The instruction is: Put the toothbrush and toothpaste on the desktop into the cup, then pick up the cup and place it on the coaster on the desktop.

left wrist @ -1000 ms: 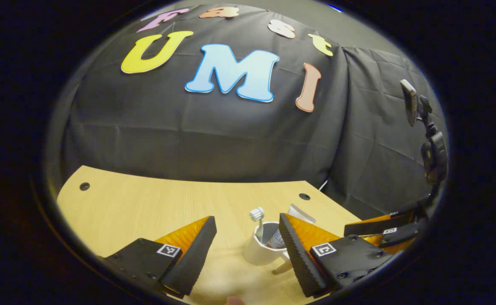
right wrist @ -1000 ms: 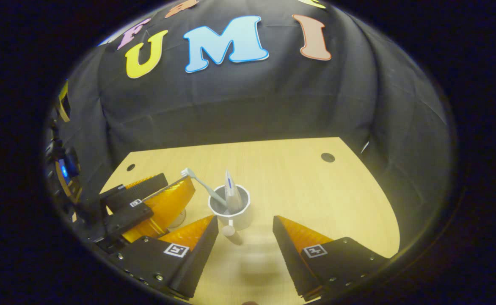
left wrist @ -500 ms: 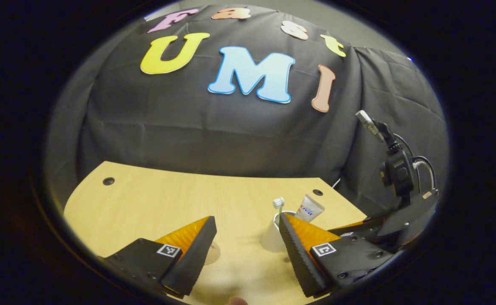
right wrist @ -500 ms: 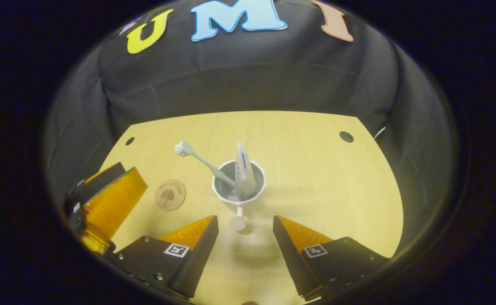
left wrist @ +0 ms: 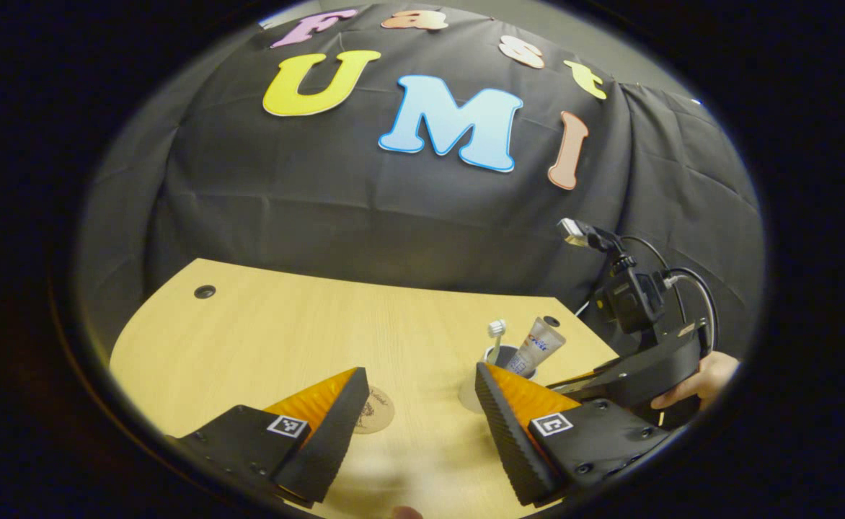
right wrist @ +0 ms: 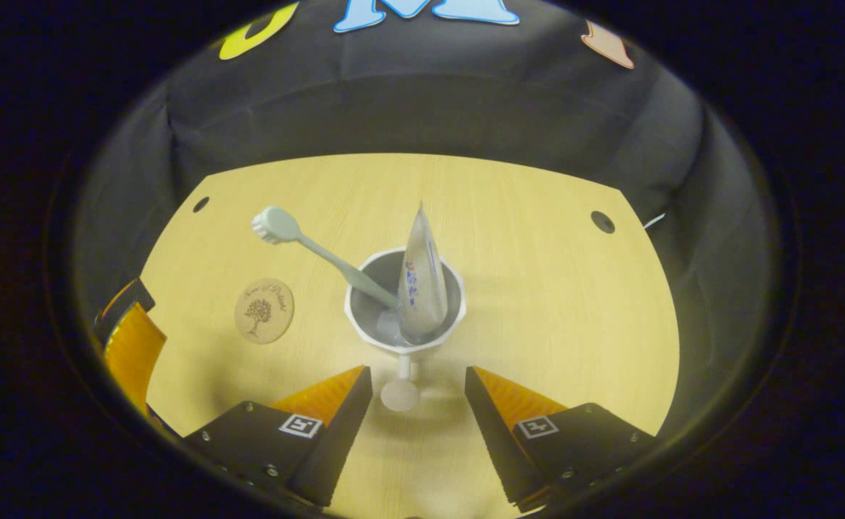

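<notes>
A white cup point(right wrist: 458, 303) stands on the wooden desktop point(right wrist: 538, 252). A pale green toothbrush point(right wrist: 307, 245) and a toothpaste tube point(right wrist: 422, 281) stick up out of it. The cup's handle knob point(right wrist: 400, 395) lies between the fingers of my open right gripper point(right wrist: 417, 375), untouched by either. A round wooden coaster point(right wrist: 264, 310) lies left of the cup. My left gripper point(left wrist: 420, 375) is open over bare desktop. Its right finger hides part of the cup point(left wrist: 468, 393), and its left finger covers the edge of the coaster point(left wrist: 378, 409). Toothbrush head point(left wrist: 496, 329) and tube point(left wrist: 541, 339) show above.
One of the left gripper's fingers point(right wrist: 125, 349) shows at the desk's left edge. A hand point(left wrist: 696, 382) holds the right gripper's body point(left wrist: 639, 371) behind the cup. Cable holes point(right wrist: 602, 221) point(left wrist: 205, 291) sit near the desk's far corners.
My right gripper has moved in on the cup, so the handle now lies between its fingers. My left gripper has drawn back from the cup, uncovering the coaster.
</notes>
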